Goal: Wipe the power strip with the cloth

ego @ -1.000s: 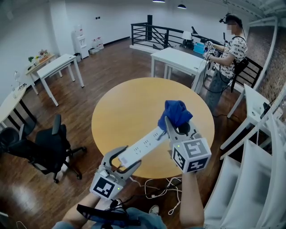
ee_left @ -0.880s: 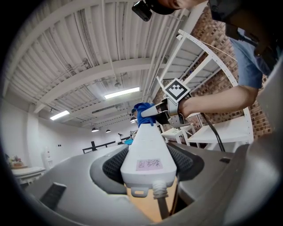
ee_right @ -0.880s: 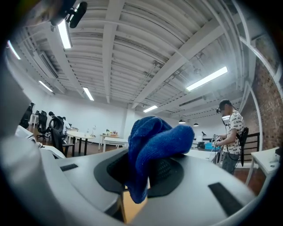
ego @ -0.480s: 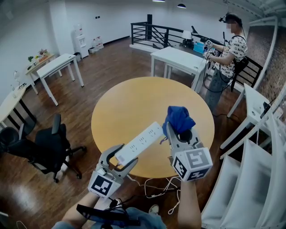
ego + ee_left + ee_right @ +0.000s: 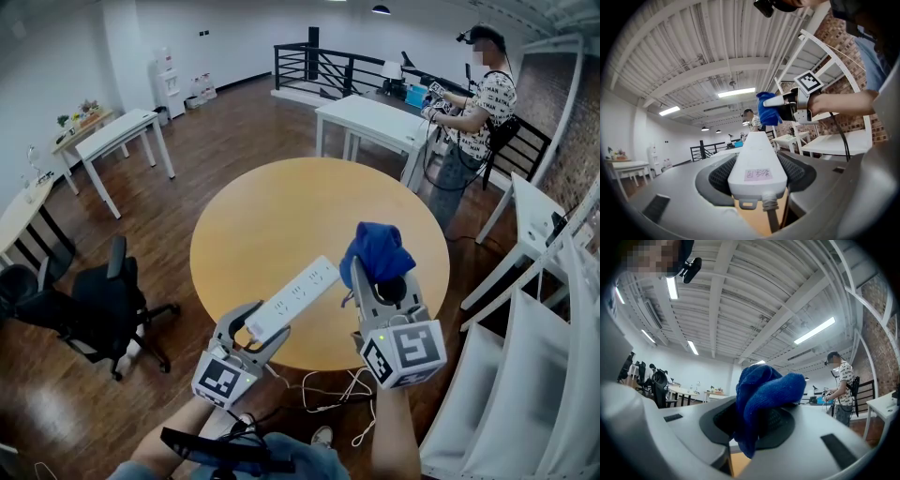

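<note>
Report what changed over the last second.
The right gripper, shut on the blue cloth, slid slightly down the head view, staying beside the far end of the power strip. The left gripper still clamps the strip, barely shifted.

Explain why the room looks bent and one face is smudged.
Head view: the wide lens bends straight lines; the mosaic on the person was added afterwards. Left gripper view: black rounded corners, strip sharp up close. Right gripper view: cloth sharp, a ceiling lamp blown out white.
</note>
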Motion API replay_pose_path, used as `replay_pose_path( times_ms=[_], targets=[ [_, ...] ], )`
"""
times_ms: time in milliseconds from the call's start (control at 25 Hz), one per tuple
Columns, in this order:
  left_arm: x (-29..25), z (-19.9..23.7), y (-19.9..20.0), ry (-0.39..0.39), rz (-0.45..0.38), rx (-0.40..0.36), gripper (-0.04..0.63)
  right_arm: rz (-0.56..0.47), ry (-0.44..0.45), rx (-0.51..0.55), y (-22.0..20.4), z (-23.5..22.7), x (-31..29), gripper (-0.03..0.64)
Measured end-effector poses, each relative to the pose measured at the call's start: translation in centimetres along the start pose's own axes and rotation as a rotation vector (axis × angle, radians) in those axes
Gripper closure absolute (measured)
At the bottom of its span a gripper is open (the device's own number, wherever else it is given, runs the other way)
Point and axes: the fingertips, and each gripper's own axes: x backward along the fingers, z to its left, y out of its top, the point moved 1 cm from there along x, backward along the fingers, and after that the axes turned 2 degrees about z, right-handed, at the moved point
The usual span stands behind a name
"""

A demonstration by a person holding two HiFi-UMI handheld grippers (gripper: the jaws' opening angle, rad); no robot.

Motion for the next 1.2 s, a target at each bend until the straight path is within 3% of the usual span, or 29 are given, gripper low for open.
replay_pose_path(
  times_ms=[240,440,720,880,1200],
  targets=[
    [-2.1,0.5,-7.1,0.018,0.113,0.046,0.313,-0.013,0.028,-0.027,-2.5,1.7,2.0,0.545],
    [-3.5,0.5,-12.8,0.024,0.233,0.111,0.313,0.038,0.050,-0.075,-6.2,3.0,3.6,0.545],
    [-4.7,-0.6,-18.4,0.004,0.365,0.164,0.313,0.081,0.079,-0.170,-11.0,5.7,6.1,0.545],
    [-4.6,-1.0,-20.5,-0.003,0.392,0.204,0.313,0.124,0.090,-0.192,-12.6,6.9,6.8,0.545],
    [-4.4,-1.7,-23.8,-0.005,0.502,0.155,0.310,0.173,0.113,-0.226,-14.5,8.2,7.2,0.545]
  ],
)
